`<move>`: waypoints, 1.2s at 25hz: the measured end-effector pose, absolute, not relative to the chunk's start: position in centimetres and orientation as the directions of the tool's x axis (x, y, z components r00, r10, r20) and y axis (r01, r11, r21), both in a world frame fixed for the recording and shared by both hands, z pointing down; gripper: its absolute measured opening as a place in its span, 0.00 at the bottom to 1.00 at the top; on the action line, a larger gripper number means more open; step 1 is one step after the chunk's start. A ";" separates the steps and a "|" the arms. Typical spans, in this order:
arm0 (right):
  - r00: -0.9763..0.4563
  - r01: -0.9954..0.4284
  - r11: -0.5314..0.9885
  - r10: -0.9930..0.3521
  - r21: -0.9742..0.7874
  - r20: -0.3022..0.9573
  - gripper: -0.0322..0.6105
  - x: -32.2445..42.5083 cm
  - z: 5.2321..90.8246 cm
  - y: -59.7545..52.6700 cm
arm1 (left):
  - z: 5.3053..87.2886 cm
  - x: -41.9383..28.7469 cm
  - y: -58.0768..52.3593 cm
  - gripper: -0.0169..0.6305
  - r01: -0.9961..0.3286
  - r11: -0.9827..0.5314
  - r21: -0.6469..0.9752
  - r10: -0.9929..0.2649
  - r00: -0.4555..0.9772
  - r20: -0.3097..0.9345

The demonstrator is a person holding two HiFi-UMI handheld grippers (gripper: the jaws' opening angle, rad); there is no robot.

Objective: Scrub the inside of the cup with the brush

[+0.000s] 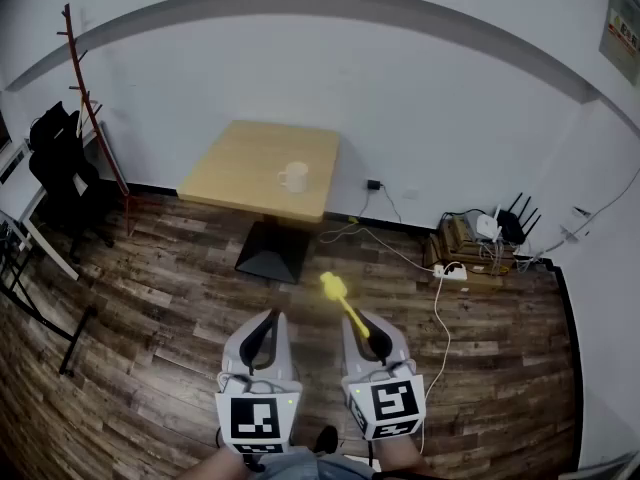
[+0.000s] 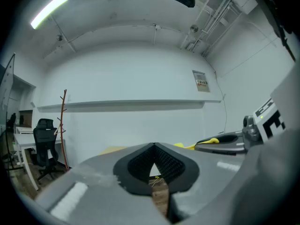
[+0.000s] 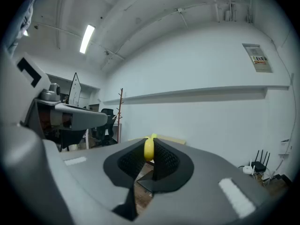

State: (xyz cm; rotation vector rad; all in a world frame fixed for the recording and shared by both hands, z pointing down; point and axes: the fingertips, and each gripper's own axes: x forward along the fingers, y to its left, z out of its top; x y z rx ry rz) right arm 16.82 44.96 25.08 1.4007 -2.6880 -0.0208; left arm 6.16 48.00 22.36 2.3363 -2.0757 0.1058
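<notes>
A white cup [image 1: 293, 177] stands on the small wooden table [image 1: 240, 163] far ahead of me, well beyond both grippers. My right gripper [image 1: 372, 336] is shut on the handle of a yellow brush [image 1: 343, 304]; the brush head sticks out forward and up to the left. In the right gripper view the yellow brush [image 3: 148, 148] shows clamped between the dark pads. My left gripper [image 1: 262, 336] is held low beside it, its jaws shut with nothing between them; the left gripper view shows the tips of my left gripper [image 2: 154, 146] meeting.
Dark wood flooring lies between me and the table's black base [image 1: 272, 251]. A coat stand [image 1: 92, 108] and a black office chair [image 1: 60, 173] are at the left. Cables, a power strip [image 1: 450, 271] and a router on a crate [image 1: 470, 240] sit by the right wall.
</notes>
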 end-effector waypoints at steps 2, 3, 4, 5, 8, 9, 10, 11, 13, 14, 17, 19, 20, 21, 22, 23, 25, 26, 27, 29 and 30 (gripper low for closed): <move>-0.570 -0.815 0.576 -0.817 0.062 0.091 0.11 17.3 25.1 44.9 | 22.4 6.6 47.9 0.06 -0.990 -0.125 -0.062 -0.991 0.121 0.061; -0.571 -0.815 0.577 -0.816 0.061 0.091 0.11 17.6 25.1 44.9 | 22.4 6.9 47.8 0.06 -0.990 -0.126 -0.067 -0.991 0.122 0.062; -0.572 -0.814 0.578 -0.815 0.060 0.091 0.11 17.8 25.2 44.9 | 22.5 7.2 47.8 0.06 -0.990 -0.126 -0.065 -0.990 0.122 0.064; -0.574 -0.813 0.580 -0.814 0.058 0.092 0.11 18.1 25.2 44.9 | 22.5 7.6 47.8 0.06 -0.990 -0.126 -0.061 -0.990 0.122 0.065; -0.576 -0.812 0.581 -0.813 0.054 0.091 0.11 19.1 25.4 44.7 | 22.7 8.6 47.6 0.06 -0.989 -0.129 -0.072 -0.990 0.124 0.067; -0.577 -0.811 0.583 -0.812 0.054 0.091 0.11 19.5 25.5 44.5 | 22.8 8.9 47.5 0.06 -0.989 -0.129 -0.078 -0.990 0.124 0.068; -0.579 -0.809 0.585 -0.810 0.054 0.091 0.11 19.8 25.5 44.4 | 22.9 9.3 47.3 0.06 -0.989 -0.128 -0.079 -0.990 0.123 0.069; -0.581 -0.808 0.587 -0.808 0.053 0.092 0.11 20.2 25.6 44.2 | 23.0 9.7 47.1 0.06 -0.988 -0.128 -0.083 -0.990 0.123 0.069; -0.583 -0.807 0.588 -0.808 0.048 0.090 0.11 20.9 25.7 43.9 | 23.2 10.4 46.8 0.06 -0.987 -0.130 -0.092 -0.990 0.124 0.068; -0.584 -0.808 0.588 -0.808 0.042 0.083 0.11 21.2 25.7 43.7 | 23.3 10.7 46.7 0.06 -0.987 -0.131 -0.093 -0.990 0.125 0.069; -0.593 -0.803 0.595 -0.802 0.013 0.065 0.11 21.8 25.8 42.9 | 24.2 11.3 46.4 0.06 -0.988 -0.131 -0.087 -0.989 0.124 0.083; -0.606 -0.794 0.607 -0.792 -0.004 0.071 0.11 21.5 26.3 42.4 | 24.9 11.1 46.1 0.06 -0.990 -0.119 -0.070 -0.988 0.112 0.103; -0.611 -0.791 0.612 -0.788 -0.010 0.077 0.11 21.4 26.5 42.2 | 25.3 10.9 45.9 0.06 -0.991 -0.116 -0.072 -0.988 0.107 0.112; -0.614 -0.788 0.615 -0.785 -0.014 0.083 0.11 21.1 26.8 41.9 | 25.5 10.6 45.5 0.06 -0.990 -0.115 -0.078 -0.987 0.105 0.117; -0.616 -0.786 0.617 -0.783 -0.016 0.088 0.11 20.8 27.0 41.5 | 25.8 10.3 45.0 0.06 -0.990 -0.114 -0.077 -0.987 0.104 0.121; -0.618 -0.785 0.619 -0.780 -0.018 0.095 0.11 20.3 27.4 41.0 | 26.1 9.8 44.5 0.06 -0.992 -0.112 -0.066 -0.987 0.103 0.127; -0.620 -0.783 0.622 -0.776 -0.023 0.115 0.11 19.2 28.3 39.6 | 27.2 8.7 43.2 0.06 -0.994 -0.105 -0.034 -0.984 0.098 0.151; -0.619 -0.783 0.622 -0.775 -0.026 0.128 0.11 18.6 28.9 38.8 | 27.8 8.0 42.5 0.06 -0.995 -0.100 -0.019 -0.982 0.096 0.165; -0.618 -0.783 0.621 -0.773 -0.027 0.140 0.11 17.9 29.4 37.9 | 28.3 7.3 41.5 0.06 -0.995 -0.098 -0.009 -0.980 0.095 0.175; -0.616 -0.783 0.621 -0.772 -0.023 0.158 0.11 16.6 30.2 35.7 | 29.1 5.7 39.1 0.06 -0.994 -0.108 -0.022 -0.979 0.102 0.177; -0.615 -0.784 0.620 -0.772 -0.022 0.163 0.11 15.8 30.3 34.3 | 29.2 4.9 37.6 0.06 -0.993 -0.114 -0.025 -0.979 0.108 0.173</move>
